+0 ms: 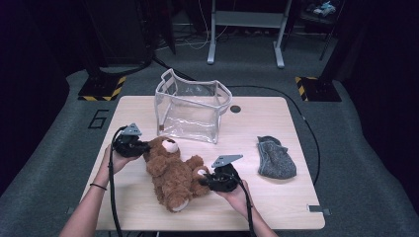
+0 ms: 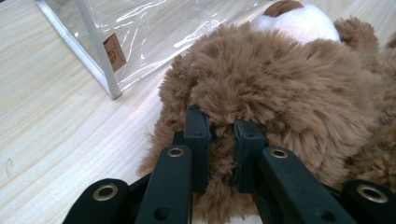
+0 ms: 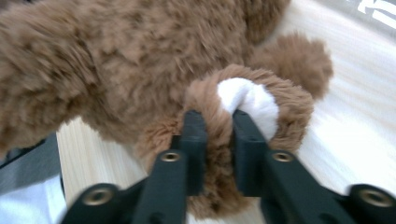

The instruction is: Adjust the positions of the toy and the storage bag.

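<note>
A brown teddy bear (image 1: 170, 173) lies on its back on the wooden table (image 1: 276, 207), head toward the back left. My left gripper (image 1: 147, 146) is at the bear's head; in the left gripper view its jaws (image 2: 222, 126) pinch a tuft of the brown fur (image 2: 280, 84) at the side of the head. At the bear's right side, my right gripper (image 1: 201, 181) holds a paw. In the right gripper view its jaws (image 3: 219, 123) squeeze that paw with its white pad (image 3: 252, 100), and the bear's body (image 3: 116, 60) lies behind.
A clear plastic bag (image 1: 190, 106) with white trim stands open just behind the bear, its corner (image 2: 107, 70) close to the head. A grey knitted cloth (image 1: 275, 158) lies at the right of the table. A dark round hole (image 1: 235, 108) marks the back edge.
</note>
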